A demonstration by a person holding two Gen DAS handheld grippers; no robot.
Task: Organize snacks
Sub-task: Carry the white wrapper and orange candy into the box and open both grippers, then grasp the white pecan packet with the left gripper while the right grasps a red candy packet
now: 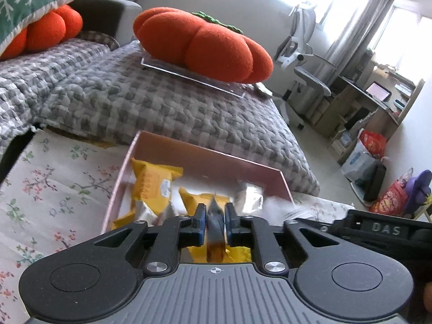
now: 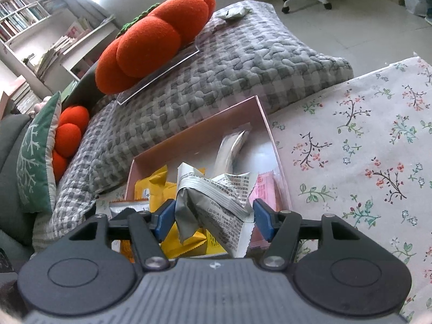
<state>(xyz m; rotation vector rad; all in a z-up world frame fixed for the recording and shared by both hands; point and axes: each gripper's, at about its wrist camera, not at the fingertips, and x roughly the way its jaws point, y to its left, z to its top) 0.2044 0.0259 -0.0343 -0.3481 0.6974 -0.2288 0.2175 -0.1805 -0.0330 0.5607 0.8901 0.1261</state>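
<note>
Right wrist: silver packet (image 2: 216, 202) between claw (image 2: 213, 220) fingers, over box (image 2: 189, 145).

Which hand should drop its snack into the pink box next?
Probably right: the right tool holds the silver packet directly over the pink box. The left tool grips a yellow packet near the box's front edge.

The right hand-held gripper (image 2: 213, 217) held a silver packet (image 2: 216, 202) between its blue pads (image 2: 164, 220) — above a pink box (image 2: 259, 124) of yellow packets (image 2: 154, 189) on a floral cloth (image 2: 364, 162); an orange cushion (image 2: 151, 40) lay behind.
</note>
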